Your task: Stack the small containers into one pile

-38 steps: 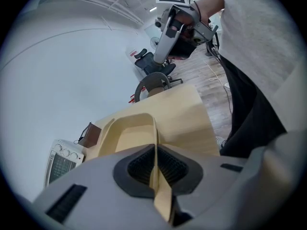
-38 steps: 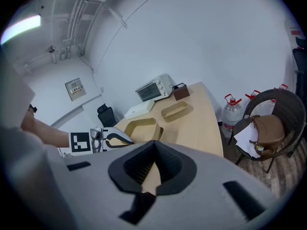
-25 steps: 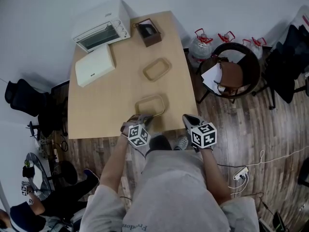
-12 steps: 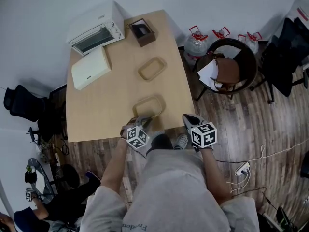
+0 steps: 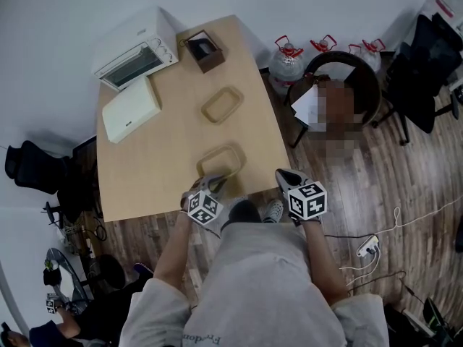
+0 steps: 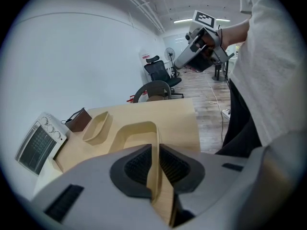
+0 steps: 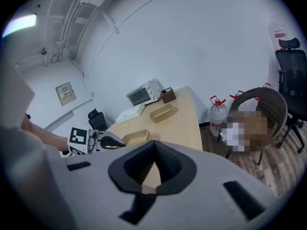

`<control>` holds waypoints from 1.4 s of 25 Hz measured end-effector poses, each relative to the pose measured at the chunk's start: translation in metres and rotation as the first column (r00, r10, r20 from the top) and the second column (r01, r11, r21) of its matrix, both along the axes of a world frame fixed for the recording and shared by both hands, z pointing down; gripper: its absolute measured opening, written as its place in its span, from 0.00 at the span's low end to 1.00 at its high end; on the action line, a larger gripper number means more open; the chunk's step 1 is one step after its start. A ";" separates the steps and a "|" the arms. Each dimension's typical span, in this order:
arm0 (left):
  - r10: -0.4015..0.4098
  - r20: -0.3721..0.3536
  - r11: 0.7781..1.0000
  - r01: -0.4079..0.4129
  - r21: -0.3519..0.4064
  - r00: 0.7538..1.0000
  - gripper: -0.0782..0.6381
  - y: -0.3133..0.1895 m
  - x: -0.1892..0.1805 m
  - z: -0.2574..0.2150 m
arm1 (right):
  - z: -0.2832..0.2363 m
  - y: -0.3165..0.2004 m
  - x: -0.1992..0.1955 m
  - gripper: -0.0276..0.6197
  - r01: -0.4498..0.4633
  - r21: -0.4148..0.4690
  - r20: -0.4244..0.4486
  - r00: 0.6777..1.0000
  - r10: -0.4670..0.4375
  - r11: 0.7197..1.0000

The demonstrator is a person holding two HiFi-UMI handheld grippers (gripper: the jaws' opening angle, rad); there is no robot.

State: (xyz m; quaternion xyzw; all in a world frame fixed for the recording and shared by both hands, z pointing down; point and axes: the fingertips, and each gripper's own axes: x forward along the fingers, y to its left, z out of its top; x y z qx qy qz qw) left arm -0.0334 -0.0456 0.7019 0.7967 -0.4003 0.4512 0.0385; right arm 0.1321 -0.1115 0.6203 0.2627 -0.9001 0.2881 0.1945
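Two tan oval containers lie on the wooden table (image 5: pixel 145 172). The near container (image 5: pixel 222 160) sits by the front edge, and the far container (image 5: pixel 221 104) lies further back. My left gripper (image 5: pixel 217 182) is shut on the near container's (image 6: pixel 132 135) near wall, which stands between the dark pads (image 6: pixel 136 164). The far container (image 6: pixel 97 127) lies beyond it to the left. My right gripper (image 5: pixel 284 177) hangs off the table's front right corner, shut with nothing in it. In the right gripper view both containers (image 7: pixel 135 137) (image 7: pixel 161 111) show beyond my right gripper (image 7: pixel 152 164).
A white toaster oven (image 5: pixel 134 47) and a flat white box (image 5: pixel 130 109) stand at the table's far left. A small brown box (image 5: pixel 205 49) sits at the far edge. Water bottles (image 5: pixel 286 60) and a round wicker chair (image 5: pixel 362 78) stand on the floor to the right.
The head view has drifted, so the table sits slightly further left. My left gripper keeps its hold on the near container; neither container has shifted on the table.
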 end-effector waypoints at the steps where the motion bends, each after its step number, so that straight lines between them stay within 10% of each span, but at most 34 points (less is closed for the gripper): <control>1: -0.010 -0.016 1.000 0.010 0.010 1.000 0.17 -0.001 0.000 -0.004 | 0.000 -0.001 0.000 0.05 -0.005 0.000 0.001 1.000 0.005 1.000; 15: -0.057 -0.071 0.995 0.063 0.082 0.996 0.17 -0.056 -0.057 -0.053 | 0.005 -0.009 -0.029 0.05 -0.077 -0.048 -0.010 0.997 0.077 0.996; 29: 0.157 0.047 0.987 -0.159 0.038 0.986 0.17 -0.120 -0.137 -0.054 | 0.009 -0.011 -0.070 0.05 -0.211 -0.089 -0.065 0.976 0.206 0.973; 35: 0.327 0.126 0.943 -0.332 0.013 0.936 0.17 -0.151 -0.148 -0.036 | 0.016 -0.011 -0.074 0.05 -0.282 -0.095 -0.117 0.955 0.271 0.955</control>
